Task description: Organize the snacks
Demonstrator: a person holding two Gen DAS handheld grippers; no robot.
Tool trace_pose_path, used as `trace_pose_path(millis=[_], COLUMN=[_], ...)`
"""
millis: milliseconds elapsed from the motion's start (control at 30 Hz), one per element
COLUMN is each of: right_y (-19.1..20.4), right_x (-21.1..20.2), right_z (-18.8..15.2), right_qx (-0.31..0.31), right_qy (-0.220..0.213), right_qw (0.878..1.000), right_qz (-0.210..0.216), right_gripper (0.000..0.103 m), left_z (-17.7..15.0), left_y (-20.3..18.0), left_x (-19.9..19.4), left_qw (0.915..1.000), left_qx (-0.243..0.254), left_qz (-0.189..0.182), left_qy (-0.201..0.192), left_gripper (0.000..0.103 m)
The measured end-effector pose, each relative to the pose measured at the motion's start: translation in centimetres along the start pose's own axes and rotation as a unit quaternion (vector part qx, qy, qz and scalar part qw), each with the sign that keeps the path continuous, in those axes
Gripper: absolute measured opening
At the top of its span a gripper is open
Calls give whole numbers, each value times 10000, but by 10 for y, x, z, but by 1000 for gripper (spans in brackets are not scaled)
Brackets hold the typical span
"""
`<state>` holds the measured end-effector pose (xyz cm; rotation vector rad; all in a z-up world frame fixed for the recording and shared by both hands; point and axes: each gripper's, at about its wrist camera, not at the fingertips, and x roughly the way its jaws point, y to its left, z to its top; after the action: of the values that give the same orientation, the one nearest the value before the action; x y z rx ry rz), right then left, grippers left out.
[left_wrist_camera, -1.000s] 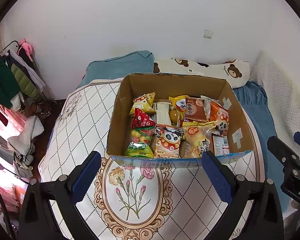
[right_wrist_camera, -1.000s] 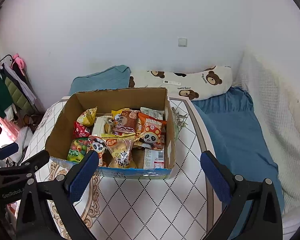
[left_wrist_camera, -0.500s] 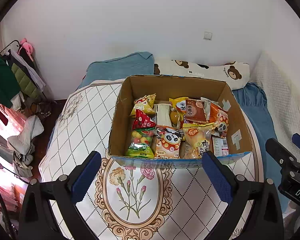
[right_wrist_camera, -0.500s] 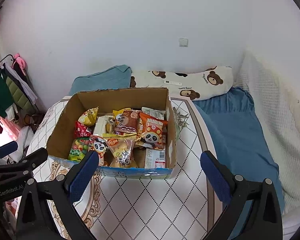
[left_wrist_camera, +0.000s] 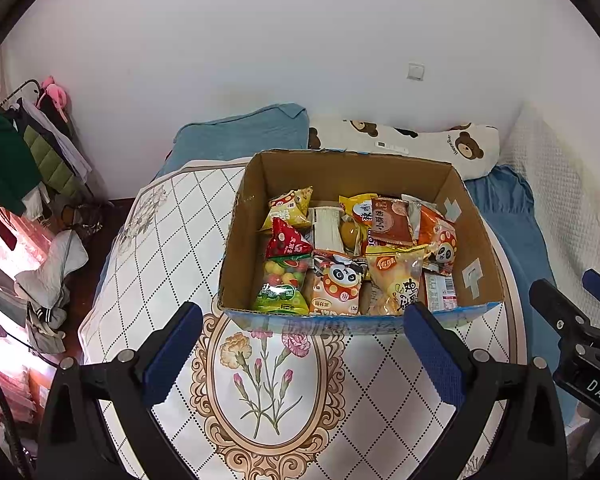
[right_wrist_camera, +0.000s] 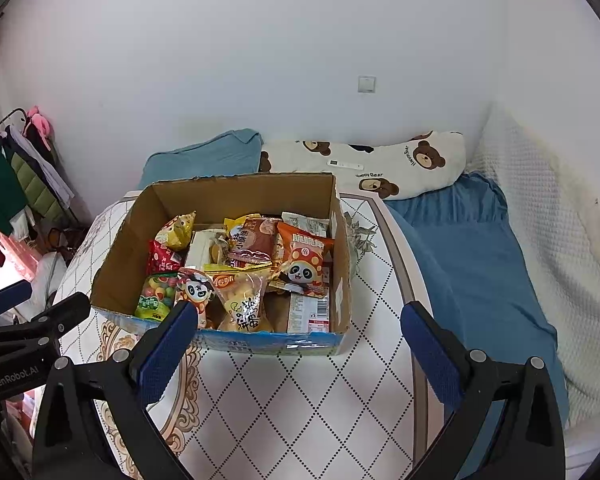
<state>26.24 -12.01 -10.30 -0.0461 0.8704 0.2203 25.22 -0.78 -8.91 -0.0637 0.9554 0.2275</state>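
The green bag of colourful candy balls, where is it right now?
The green bag of colourful candy balls lies in the brown cardboard box's near-left corner in the left wrist view, beside the panda-print orange packet.

Snack packets [left_wrist_camera: 352, 256] in box [left_wrist_camera: 476, 240] on table [left_wrist_camera: 160, 240] (pillows [left_wrist_camera: 420, 144] behind)

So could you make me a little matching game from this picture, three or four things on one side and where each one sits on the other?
Things:
1. green candy bag
2. yellow triangular pack
3. bear pillow
4. carnation print

Places:
A. on the tablecloth, in front of the cardboard box
B. near left corner inside the box
C. against the wall, behind the box
D. far left inside the box

Pairs: 1-B, 2-D, 3-C, 4-A
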Motion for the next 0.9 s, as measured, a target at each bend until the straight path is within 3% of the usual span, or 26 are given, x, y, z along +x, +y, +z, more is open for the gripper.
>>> trace_pose_path(millis=[900], right_y=[1], right_x=[-3], right_z=[0], right_qx=[-59], right_qy=[6], right_qw=[9999], right_qz=[95], right_gripper=[103], left_z=[-4], left_y=[-1], left_x=[-5], left_qw=[10000], left_qx=[-17], left_qz=[3], left_qy=[10], left_gripper=[103])
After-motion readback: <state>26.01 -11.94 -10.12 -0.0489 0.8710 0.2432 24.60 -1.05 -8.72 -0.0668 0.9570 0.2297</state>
